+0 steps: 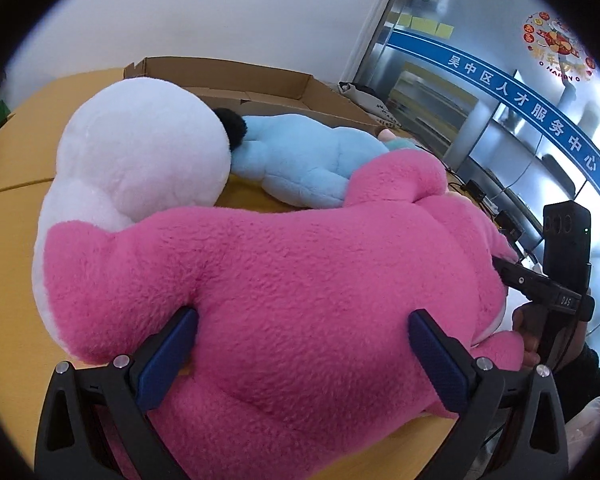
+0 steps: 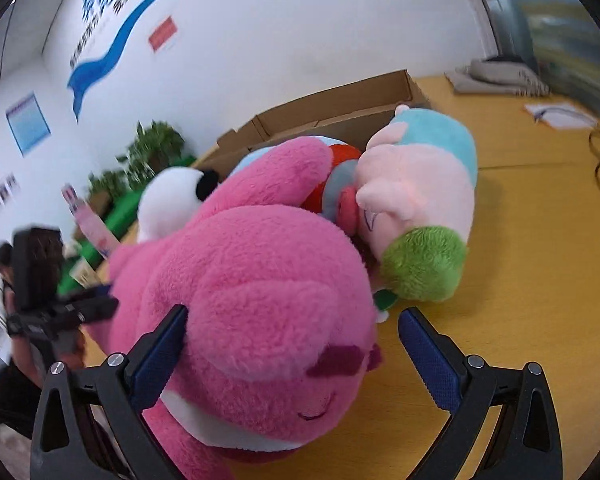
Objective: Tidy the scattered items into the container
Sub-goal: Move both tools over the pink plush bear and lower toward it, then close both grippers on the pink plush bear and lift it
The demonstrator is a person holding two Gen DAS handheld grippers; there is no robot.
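The left claw (image 1: 302, 344) stood spread wide with the pink plush bear (image 1: 284, 280) between its blue fingers (image 1: 168, 356), both pads against the fur of the body but not visibly pinching it, so it read as released rather than clenched. The bear lay on the yellow counter (image 1: 16, 216), its long axis running crosswise to this claw, white belly and muzzle toward the left, head end toward the right. Beyond it lay a light blue plush (image 1: 300, 168), and behind that the open cardboard box (image 1: 236, 76), straight ahead of both claws. The right claw (image 2: 292, 356) was also spread, its left finger touching the bear's head and its right finger clear over bare counter beside a pink, teal and green plush (image 2: 420, 200). Both claws seemed equally near, one at each end
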